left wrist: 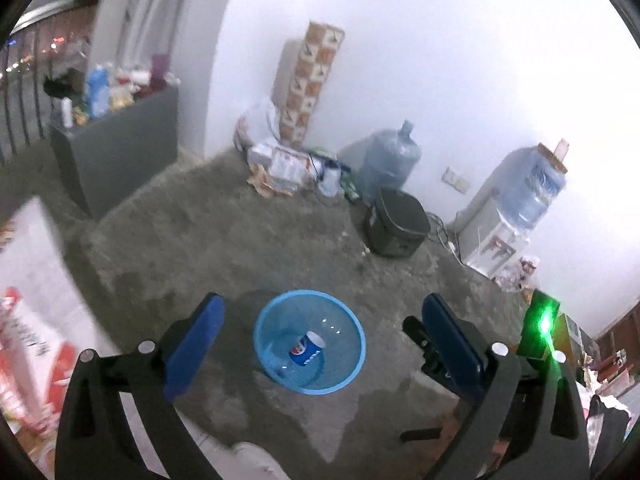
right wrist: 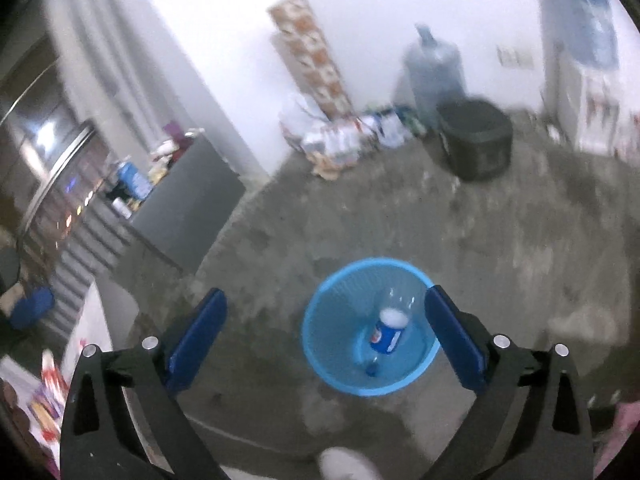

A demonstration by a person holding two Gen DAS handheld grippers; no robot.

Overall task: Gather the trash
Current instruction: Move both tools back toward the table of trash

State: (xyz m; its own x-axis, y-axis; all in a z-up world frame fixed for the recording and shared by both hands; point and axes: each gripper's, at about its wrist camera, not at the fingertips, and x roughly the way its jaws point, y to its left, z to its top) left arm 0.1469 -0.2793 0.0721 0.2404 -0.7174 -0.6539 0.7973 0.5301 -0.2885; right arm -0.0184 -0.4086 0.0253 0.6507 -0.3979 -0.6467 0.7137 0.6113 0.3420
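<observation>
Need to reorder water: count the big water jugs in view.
2. One jug stands on the floor by the wall, behind the black bin. The other jug sits upside down on the dispenser at right. Clutter might hide more.

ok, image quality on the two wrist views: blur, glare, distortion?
Left wrist: fairly sharp on the blue basket and Pepsi bottle, green LED flare at right, wall blown out. Right wrist: smeared by motion throughout, bottle label barely legible. Both: strong fisheye bending, dark corners.
</observation>
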